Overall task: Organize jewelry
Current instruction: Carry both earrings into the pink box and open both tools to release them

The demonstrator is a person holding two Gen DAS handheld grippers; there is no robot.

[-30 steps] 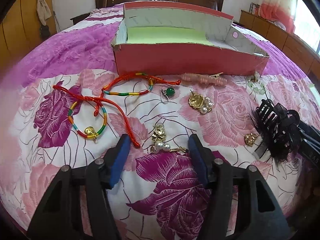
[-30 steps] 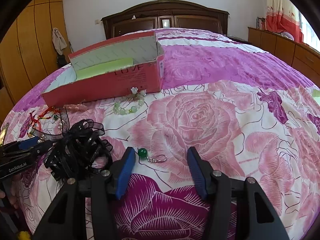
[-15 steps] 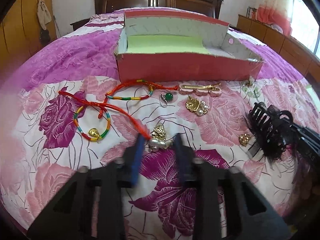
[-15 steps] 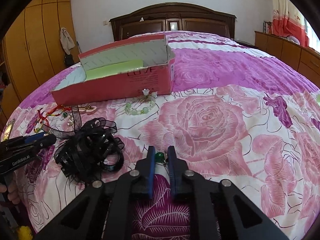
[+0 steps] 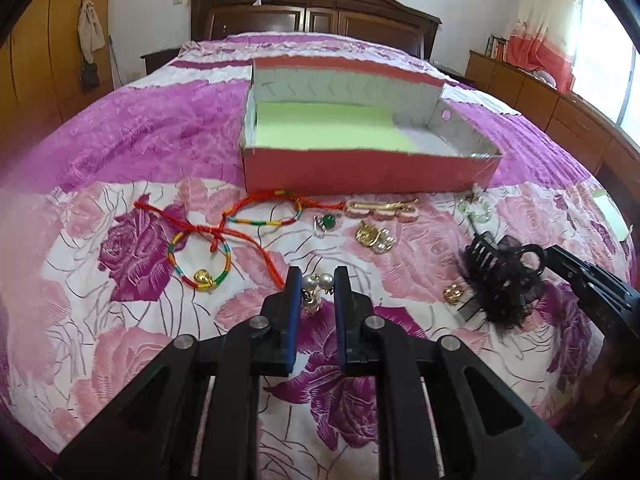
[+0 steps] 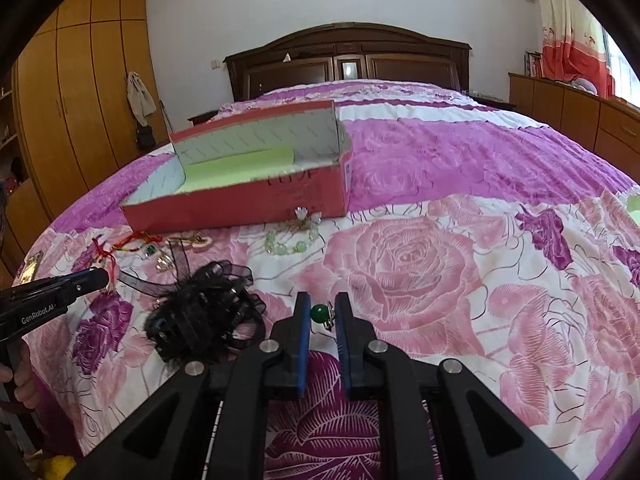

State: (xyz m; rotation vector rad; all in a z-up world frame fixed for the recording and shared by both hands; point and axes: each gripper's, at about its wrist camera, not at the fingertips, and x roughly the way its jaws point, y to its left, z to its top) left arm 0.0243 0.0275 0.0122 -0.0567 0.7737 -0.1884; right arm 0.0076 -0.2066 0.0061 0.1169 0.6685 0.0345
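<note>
Pinching one piece per hand, I have my left gripper fingers clamped on the gold pearl earring and my right gripper fingers on the green bead earring, both lifted short of the open red cardboard box, ready to carry in.

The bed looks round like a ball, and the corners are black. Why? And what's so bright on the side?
Left wrist view: the fisheye lens bends the bedspread into a dome, its dark rim fills the corners, and the window at the right is washed out white. Right wrist view: same bulge and dark corners, window glare at the far right; the green bead earring in the right tool looks sharp.
</note>
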